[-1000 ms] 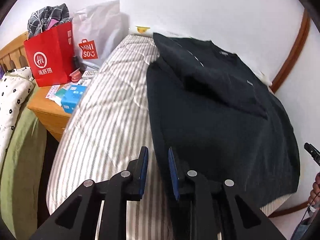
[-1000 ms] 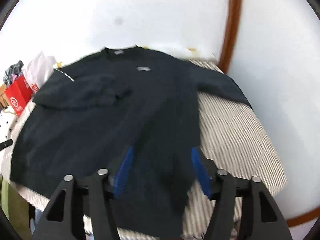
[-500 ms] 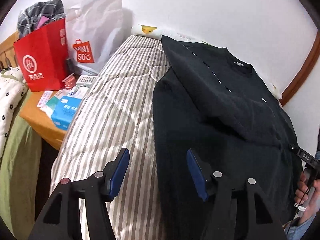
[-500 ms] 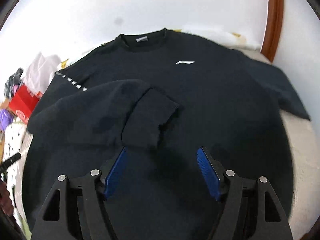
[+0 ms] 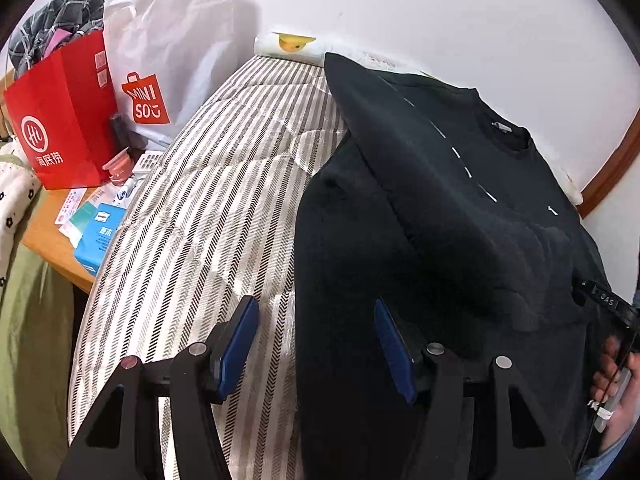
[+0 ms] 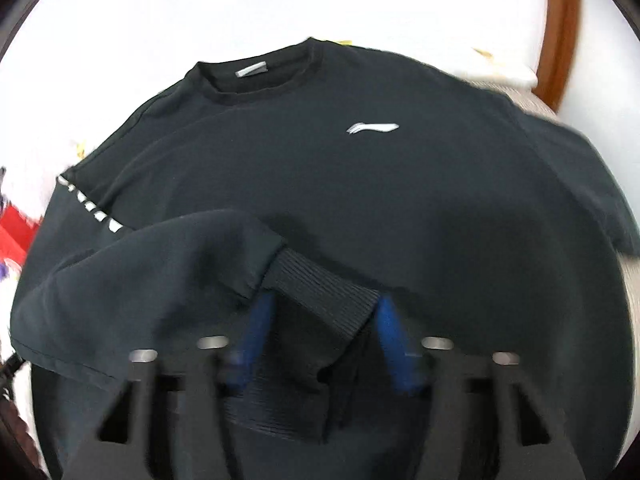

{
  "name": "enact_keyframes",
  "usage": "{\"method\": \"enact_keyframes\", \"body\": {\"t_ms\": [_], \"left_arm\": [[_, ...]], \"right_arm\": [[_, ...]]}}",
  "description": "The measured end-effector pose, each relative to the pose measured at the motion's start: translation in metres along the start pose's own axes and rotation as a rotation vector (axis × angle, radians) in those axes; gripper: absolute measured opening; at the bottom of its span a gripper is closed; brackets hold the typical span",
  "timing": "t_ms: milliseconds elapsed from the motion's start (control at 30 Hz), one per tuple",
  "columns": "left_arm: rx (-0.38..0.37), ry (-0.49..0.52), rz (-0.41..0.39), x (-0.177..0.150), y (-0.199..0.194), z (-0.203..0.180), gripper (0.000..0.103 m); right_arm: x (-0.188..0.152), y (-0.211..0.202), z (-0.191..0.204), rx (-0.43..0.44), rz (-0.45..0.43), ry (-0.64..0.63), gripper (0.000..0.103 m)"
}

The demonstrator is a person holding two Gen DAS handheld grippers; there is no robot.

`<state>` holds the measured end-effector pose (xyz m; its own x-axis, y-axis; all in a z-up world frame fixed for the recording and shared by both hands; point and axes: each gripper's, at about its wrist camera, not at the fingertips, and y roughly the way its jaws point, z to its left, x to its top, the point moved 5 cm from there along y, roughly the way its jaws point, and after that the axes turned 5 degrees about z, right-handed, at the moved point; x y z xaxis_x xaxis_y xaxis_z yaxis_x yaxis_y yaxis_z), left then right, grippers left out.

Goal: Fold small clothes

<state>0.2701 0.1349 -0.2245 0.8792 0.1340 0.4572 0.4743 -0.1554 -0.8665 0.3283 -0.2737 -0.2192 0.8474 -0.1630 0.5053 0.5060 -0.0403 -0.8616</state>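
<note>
A black sweatshirt (image 6: 360, 184) is seen laid flat on the striped mattress (image 5: 192, 240), collar at twelve o'clock toward the white wall (image 5: 440, 8). One sleeve (image 6: 160, 264) is folded across the chest, its ribbed cuff (image 6: 320, 296) lying at six o'clock, right between the blue pads (image 6: 386, 320) of the right gripper (image 6: 320, 312). The jaws there are closing, with the cuff caught between them; whether the pads are already pressing on the cloth cannot be told, as the picture is blurred.

In the left wrist view, the left gripper (image 5: 316, 320) is held above the sweatshirt's side edge (image 5: 304, 280), jaws roughly half open and nothing gripped; one pad is over the mattress, the other over the dark cloth. At four o'clock a hand (image 5: 618, 384) is glimpsed on the other gripper's handle.

At ten o'clock, a red bag (image 5: 60, 120) and a white bag (image 5: 172, 64) are stood on a wooden bedside table (image 5: 48, 236), a blue box (image 5: 100, 236) lying in front of them.
</note>
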Motion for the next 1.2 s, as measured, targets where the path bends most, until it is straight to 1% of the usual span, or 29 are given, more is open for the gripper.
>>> {"method": "enact_keyframes", "body": {"t_ms": [33, 100, 167, 200, 300, 367, 433, 500, 667, 767, 833, 900, 933, 1000, 1067, 1133, 1200], "left_arm": [[0.004, 0.006, -0.006, 0.0, 0.0, -0.001, 0.06], [0.016, 0.016, -0.006, 0.0, 0.001, -0.002, 0.06], [0.028, 0.025, -0.007, 0.0, 0.002, -0.003, 0.06], [0.031, 0.028, -0.008, 0.0, 0.002, -0.003, 0.06], [0.048, 0.036, -0.017, -0.001, 0.002, -0.003, 0.061], [0.059, 0.049, -0.02, -0.002, 0.002, -0.005, 0.062], [0.065, 0.053, -0.022, -0.002, 0.003, -0.007, 0.065], [0.072, 0.05, -0.02, -0.001, 0.004, -0.008, 0.065], [0.052, 0.021, -0.013, -0.004, 0.0, -0.006, 0.065], [0.039, 0.007, -0.013, -0.005, -0.001, -0.003, 0.065], [0.036, 0.006, -0.013, -0.004, -0.001, -0.003, 0.065], [0.031, 0.005, -0.015, -0.004, -0.002, -0.005, 0.065], [0.024, 0.007, -0.017, -0.003, -0.003, -0.006, 0.065], [0.014, 0.011, -0.029, -0.002, -0.006, -0.009, 0.065], [0.007, 0.017, -0.038, 0.001, -0.008, -0.013, 0.066], [0.001, 0.025, -0.041, 0.004, -0.007, -0.019, 0.066], [-0.005, 0.032, -0.042, 0.008, -0.005, -0.026, 0.066]], "right_arm": [[0.001, -0.001, 0.003, 0.034, 0.006, -0.016, 0.016], [0.004, -0.008, -0.002, 0.05, -0.008, -0.018, 0.015], [0.009, -0.022, -0.014, 0.058, -0.043, 0.006, 0.014], [0.01, -0.028, -0.022, 0.05, -0.059, 0.022, 0.014], [0.014, -0.046, -0.05, -0.01, -0.102, 0.052, 0.014], [0.013, -0.053, -0.069, -0.032, -0.113, 0.07, 0.014], [0.012, -0.054, -0.082, -0.028, -0.104, 0.091, 0.014], [0.007, -0.05, -0.09, 0.0, -0.076, 0.11, 0.015], [-0.007, -0.05, -0.093, -0.035, -0.055, 0.09, 0.015], [-0.019, -0.049, -0.096, -0.041, -0.037, 0.089, 0.015], [-0.025, -0.049, -0.1, -0.038, -0.025, 0.089, 0.017], [-0.03, -0.047, -0.105, -0.079, -0.011, 0.09, 0.025], [-0.032, -0.049, -0.111, -0.106, -0.013, 0.099, 0.025], [-0.035, -0.06, -0.118, -0.116, -0.031, 0.117, 0.027], [-0.037, -0.073, -0.12, -0.112, -0.059, 0.124, 0.027], [-0.037, -0.079, -0.113, -0.091, -0.079, 0.091, 0.029], [-0.039, -0.075, -0.098, -0.058, -0.067, 0.025, 0.039]]}}
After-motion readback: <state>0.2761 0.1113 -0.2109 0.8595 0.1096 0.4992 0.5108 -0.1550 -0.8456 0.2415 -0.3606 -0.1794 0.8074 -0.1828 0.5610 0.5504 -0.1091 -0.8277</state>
